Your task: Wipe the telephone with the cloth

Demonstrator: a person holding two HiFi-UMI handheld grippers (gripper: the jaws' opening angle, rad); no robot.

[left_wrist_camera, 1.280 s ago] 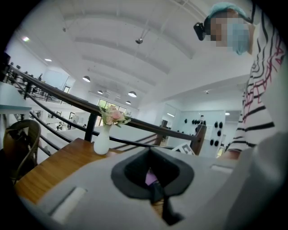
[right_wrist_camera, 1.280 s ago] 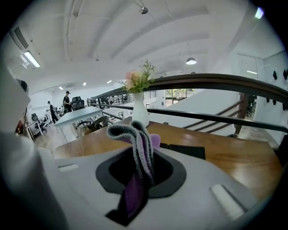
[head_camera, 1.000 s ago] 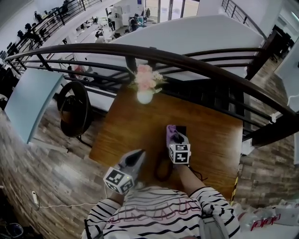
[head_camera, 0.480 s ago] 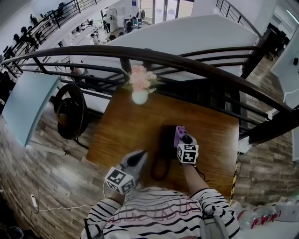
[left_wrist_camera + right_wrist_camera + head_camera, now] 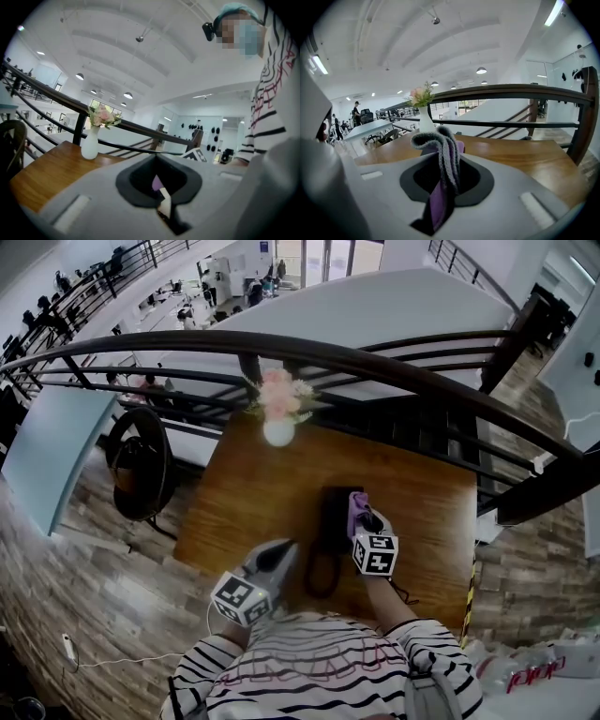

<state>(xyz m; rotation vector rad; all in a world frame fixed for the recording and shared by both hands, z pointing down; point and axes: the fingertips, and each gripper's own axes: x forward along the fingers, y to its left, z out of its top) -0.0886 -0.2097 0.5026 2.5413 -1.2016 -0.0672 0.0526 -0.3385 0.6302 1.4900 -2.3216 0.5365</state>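
We judge that the wiping is in progress. The right tongs [image 5: 362, 517] are closed on the purple cloth [image 5: 354, 505], at the right edge of the black telephone [image 5: 335, 515], which lies on the table [image 5: 253, 493] in front of the person. To wipe well, we should keep the cloth firmly clamped and lay its hanging fold flat on the telephone; the strokes should follow its length and stay off the looped cord [image 5: 322, 576]. The left tongs [image 5: 277, 557] are closed on nothing and wait near the cord; they could steady the telephone. One second ago the cloth lay over the telephone and hid most of it; now the right tongs stand more to the right and the black body shows; the left tongs have not moved.
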